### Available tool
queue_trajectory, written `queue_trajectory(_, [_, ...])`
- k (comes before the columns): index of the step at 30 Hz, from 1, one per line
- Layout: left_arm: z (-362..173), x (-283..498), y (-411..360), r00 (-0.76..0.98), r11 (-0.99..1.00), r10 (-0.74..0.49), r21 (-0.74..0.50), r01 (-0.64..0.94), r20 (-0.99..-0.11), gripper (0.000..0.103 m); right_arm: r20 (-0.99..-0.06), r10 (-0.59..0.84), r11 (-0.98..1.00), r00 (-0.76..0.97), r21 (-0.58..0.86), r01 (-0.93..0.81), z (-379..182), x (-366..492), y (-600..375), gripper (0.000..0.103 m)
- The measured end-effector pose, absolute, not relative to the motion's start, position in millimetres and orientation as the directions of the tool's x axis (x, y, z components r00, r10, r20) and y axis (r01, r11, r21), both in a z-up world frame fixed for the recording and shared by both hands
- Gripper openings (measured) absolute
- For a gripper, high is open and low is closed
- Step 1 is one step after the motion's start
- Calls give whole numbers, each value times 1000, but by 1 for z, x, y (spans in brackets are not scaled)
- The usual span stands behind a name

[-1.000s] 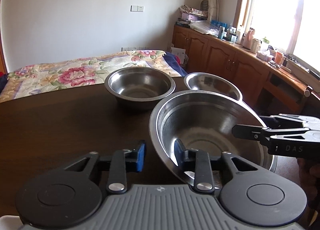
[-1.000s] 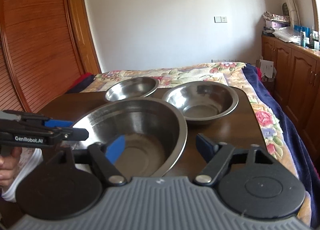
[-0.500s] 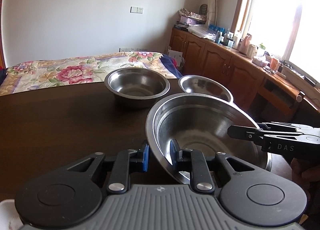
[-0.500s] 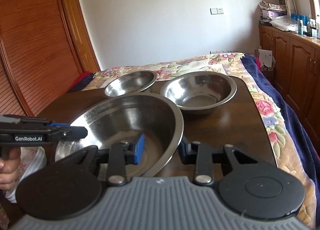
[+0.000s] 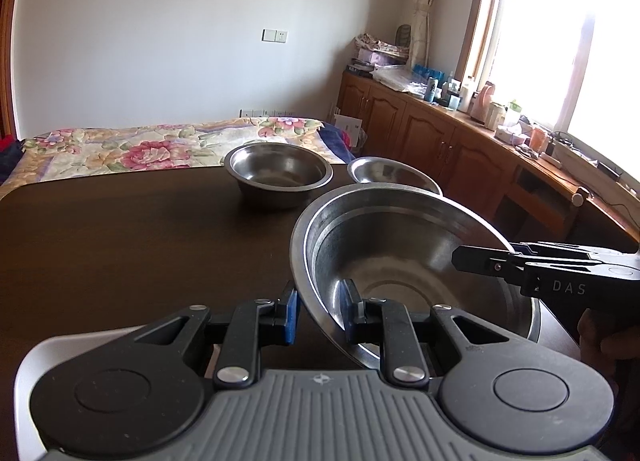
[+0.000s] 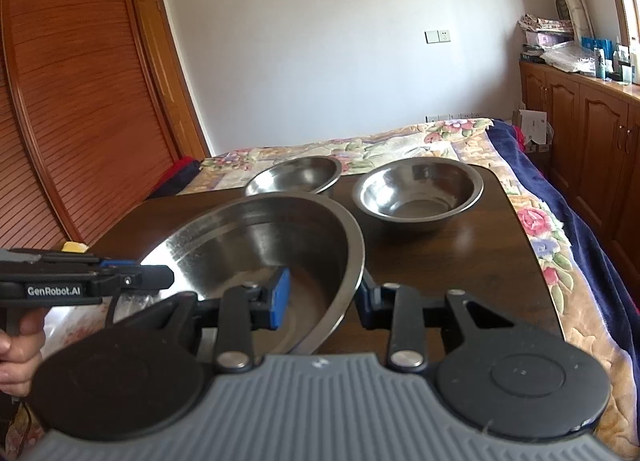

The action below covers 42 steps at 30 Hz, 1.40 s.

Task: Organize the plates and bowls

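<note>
Tongs on both sides are clamped onto one large steel bowl (image 5: 404, 261), each pair pinching the rim wall with one finger inside the bowl and one outside. In the left wrist view the left tongs (image 5: 318, 311) grip the near-left edge of the bowl, and their jaws have just been closing on that rim. In the right wrist view the right tongs (image 6: 322, 297) grip the near-right edge, a blue pad inside the bowl and the other finger against its outer wall; these jaws too have just been closing, with the rim between them. Each camera also sees the other tool reaching in from the side to the opposite edge of the bowl, with part of a hand (image 6: 18, 345) wrapped around the handle of the left one. The large bowl sits tilted between the two pairs of tongs, above the dark wooden tabletop (image 5: 120, 245).

Beyond the tongs, farther along the tabletop, stand two smaller steel bowls. The deep bowl (image 5: 278, 173) rests upright ahead of the left tongs. The shallow bowl (image 5: 390, 175) lies just beside it, partly hidden behind the rim of the large one.

Past the far edge of the tabletop lies a bed with a floral cover (image 5: 132, 149). Wooden cabinets (image 5: 432, 137) under a bright window run along the wall to the right of the tongs.
</note>
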State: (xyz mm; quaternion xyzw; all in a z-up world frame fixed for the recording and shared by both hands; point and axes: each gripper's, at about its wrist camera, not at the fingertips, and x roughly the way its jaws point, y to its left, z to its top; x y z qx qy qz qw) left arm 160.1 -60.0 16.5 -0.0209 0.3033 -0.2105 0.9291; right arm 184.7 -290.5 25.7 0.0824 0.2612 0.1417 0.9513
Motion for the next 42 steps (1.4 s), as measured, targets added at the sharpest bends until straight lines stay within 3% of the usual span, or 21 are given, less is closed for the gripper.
queue_trajectory(13, [17,126,-54,748,913,-399,-157,376,-530,49,-469,309,948,827,220,-229,27,154,-279,37])
queue_trajectory(42, [-3,120,-57,726,927,-356,-127,352,-588,49,-469,302,949,830,235,-212,2,128,-273,37])
